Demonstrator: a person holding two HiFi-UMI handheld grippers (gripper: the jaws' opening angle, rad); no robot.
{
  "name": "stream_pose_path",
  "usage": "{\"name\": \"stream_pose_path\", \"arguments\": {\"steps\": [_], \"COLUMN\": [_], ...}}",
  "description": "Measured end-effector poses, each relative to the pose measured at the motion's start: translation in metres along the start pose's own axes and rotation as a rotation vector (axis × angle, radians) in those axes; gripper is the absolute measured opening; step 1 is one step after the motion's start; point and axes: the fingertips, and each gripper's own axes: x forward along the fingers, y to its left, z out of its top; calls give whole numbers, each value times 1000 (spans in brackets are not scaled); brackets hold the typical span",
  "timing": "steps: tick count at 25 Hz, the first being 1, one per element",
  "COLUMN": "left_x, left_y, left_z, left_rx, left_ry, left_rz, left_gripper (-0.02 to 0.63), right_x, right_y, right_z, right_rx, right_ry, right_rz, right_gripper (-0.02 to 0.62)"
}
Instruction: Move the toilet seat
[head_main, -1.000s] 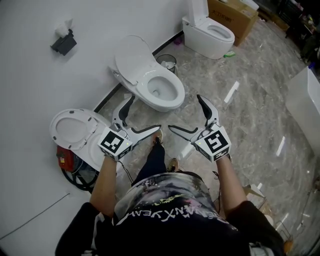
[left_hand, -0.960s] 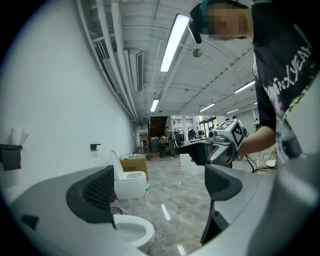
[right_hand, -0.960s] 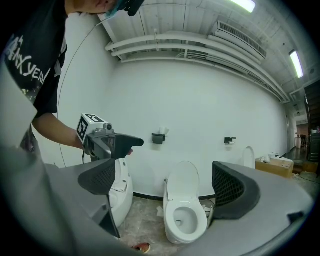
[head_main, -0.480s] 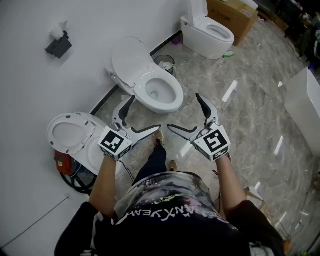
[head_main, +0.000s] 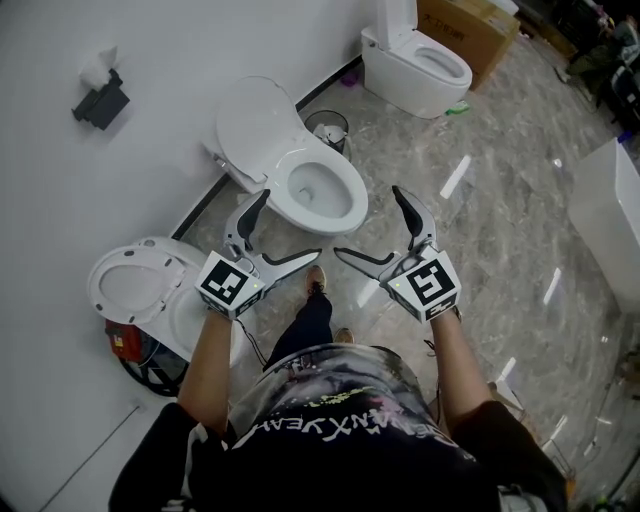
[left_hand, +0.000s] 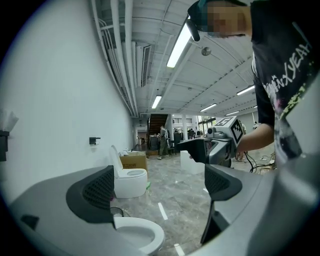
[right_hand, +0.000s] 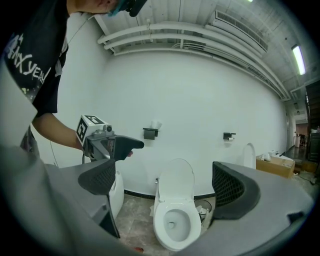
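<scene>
Left claw (head_main: 292, 223), right claw (head_main: 366, 221) agape near toilet (head_main: 358, 200)

Grey marbled floor (head_main: 480, 230), white toilet (head_main: 315, 190) just ahead of the spread jaws of left gripper (head_main: 290, 224) and right gripper (head_main: 368, 221), small bin (head_main: 329, 127) beyond it, second toilet (head_main: 420, 65) and cardboard box (head_main: 470, 30) farther ahead, third toilet (head_main: 140, 280) outside the left jaws.

Bright, even light from ceiling strip lamps (left_hand: 180, 45) — glare streaks on the glossy floor (head_main: 455, 180) — fisheye-bent, dark-cornered edges.
</scene>
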Motion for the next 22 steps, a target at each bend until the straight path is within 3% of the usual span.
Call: {"name": "stream_pose_path", "arguments": {"steps": [13,17,22], "left_x": [44,53,60], "left_y": [94,121,151], "left_z": [-22,-24,-32], "left_rx": [-42,-54,-72], "left_ry": [-8,-2,-6], "left_rz": [-33,-43,-55], "left_gripper": [545,545,545], "right_x": [86,113,142], "right_y": [-57,-74,-83], "right_z": [7,11,13], "right_rx": [29,-2,26], "right_ry": [29,-2,47], "right_rz": [-17,-17,-24], "right_gripper": [584,584,584]}}
